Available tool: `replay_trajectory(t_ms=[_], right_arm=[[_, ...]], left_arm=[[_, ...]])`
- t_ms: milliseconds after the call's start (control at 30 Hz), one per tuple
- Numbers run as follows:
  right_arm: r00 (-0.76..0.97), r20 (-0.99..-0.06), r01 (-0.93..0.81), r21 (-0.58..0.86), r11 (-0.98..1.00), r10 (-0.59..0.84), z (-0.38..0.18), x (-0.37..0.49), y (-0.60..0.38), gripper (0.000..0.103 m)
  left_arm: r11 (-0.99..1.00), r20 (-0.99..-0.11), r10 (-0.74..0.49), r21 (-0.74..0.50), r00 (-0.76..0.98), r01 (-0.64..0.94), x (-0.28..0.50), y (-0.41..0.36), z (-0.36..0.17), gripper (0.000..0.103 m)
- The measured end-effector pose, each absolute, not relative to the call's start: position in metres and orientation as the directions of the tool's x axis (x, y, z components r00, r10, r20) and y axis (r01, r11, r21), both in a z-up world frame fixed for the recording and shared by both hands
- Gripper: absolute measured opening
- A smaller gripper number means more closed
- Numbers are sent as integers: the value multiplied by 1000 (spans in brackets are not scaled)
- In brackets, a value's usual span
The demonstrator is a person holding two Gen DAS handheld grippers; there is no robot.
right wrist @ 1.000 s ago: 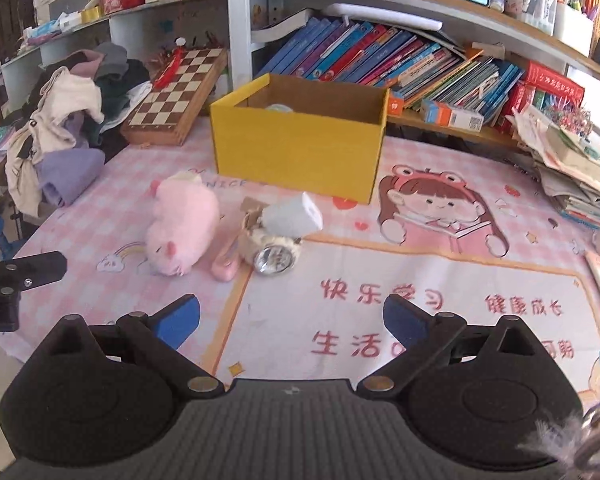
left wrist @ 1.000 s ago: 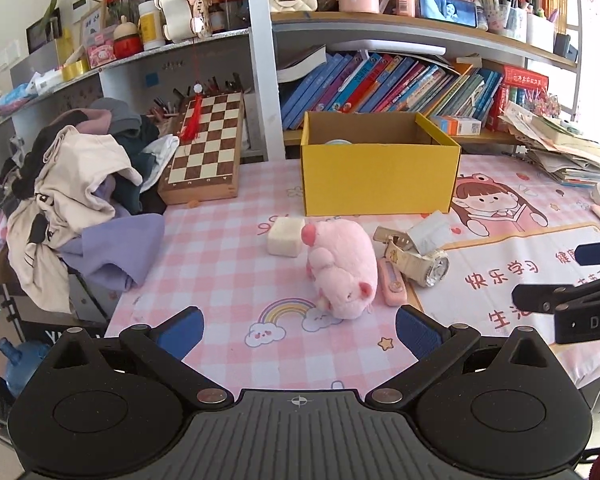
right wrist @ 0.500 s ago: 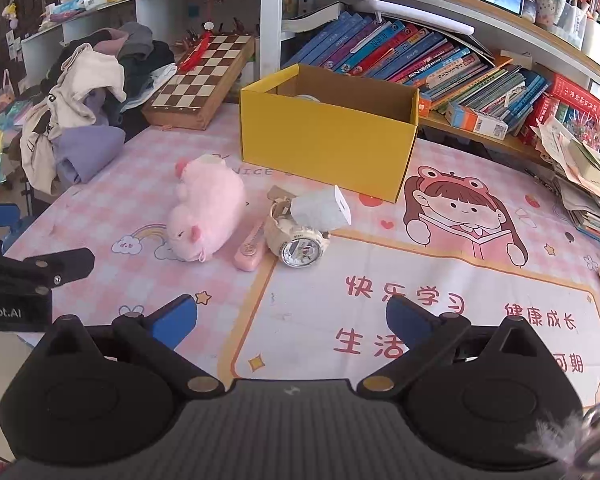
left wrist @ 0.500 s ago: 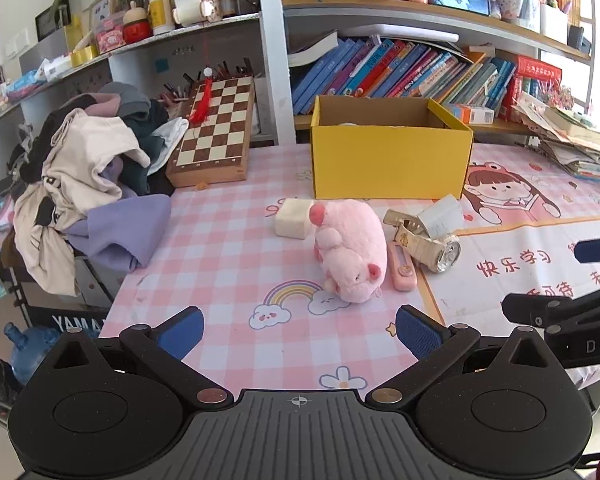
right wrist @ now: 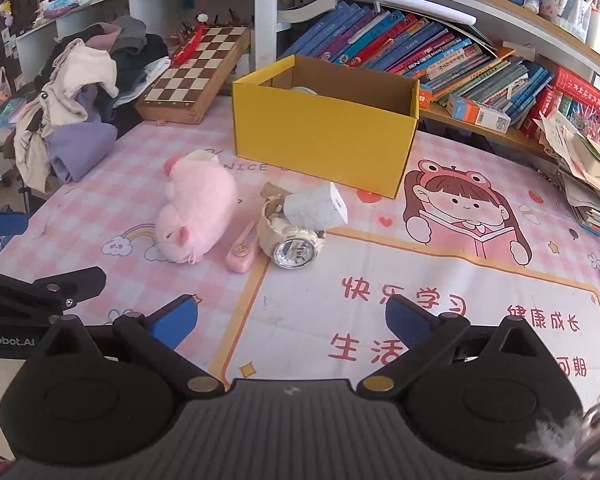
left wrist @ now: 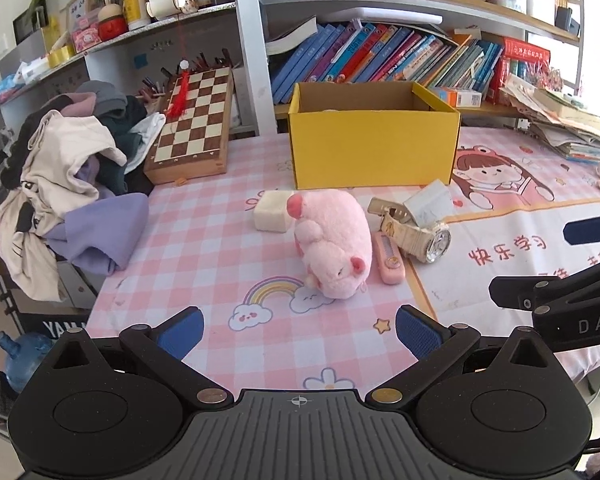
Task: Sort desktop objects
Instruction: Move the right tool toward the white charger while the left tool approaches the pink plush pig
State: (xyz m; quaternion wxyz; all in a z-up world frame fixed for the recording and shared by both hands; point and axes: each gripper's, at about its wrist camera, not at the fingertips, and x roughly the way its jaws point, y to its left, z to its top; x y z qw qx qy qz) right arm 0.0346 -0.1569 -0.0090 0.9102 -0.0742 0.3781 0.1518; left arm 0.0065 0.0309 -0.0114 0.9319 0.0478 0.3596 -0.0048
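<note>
A pink plush pig (left wrist: pixel 332 244) (right wrist: pixel 198 212) lies on the pink checked desk mat. Beside it lie a pink utility knife (left wrist: pixel 388 258) (right wrist: pixel 242 250), a cream wristwatch (left wrist: pixel 418 236) (right wrist: pixel 292 240), a white charger block (left wrist: pixel 428 204) (right wrist: pixel 316 208) resting on the watch, and a cream cube (left wrist: pixel 272 212). An open yellow box (left wrist: pixel 374 140) (right wrist: pixel 324 120) stands behind them. My left gripper (left wrist: pixel 298 332) is open and empty, short of the pig. My right gripper (right wrist: pixel 290 324) is open and empty, short of the watch.
A folding chessboard (left wrist: pixel 192 124) (right wrist: pixel 196 72) leans at the back left. A heap of clothes (left wrist: pixel 68 172) (right wrist: pixel 80 96) hangs over the desk's left edge. Shelves of books (left wrist: pixel 380 60) (right wrist: pixel 420 56) stand behind the box. Stacked papers (left wrist: pixel 564 120) (right wrist: pixel 592 176) lie at the right.
Both grippers have moved closer to the objects, which look larger and nearer. Both stay open. Nothing on the desk has moved.
</note>
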Motion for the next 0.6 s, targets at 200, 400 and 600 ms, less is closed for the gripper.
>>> replay_trajectory(t_ms=[200,400,600], right_arm=[[657,-723,-318,-8,948,214,-13,52,-160,100],[639,-735,-335,-2,942,225,-17,72,-158,99],[608,-757,-349,19,937,241,-21,97,-159,99]], left_arm=[[997,-679,10,60,734,43,17,29,-15,103],[998,-690,12,54,724,36,33,27,-20,103],[999,-703,19,47,711,20,51,26,-25,103]])
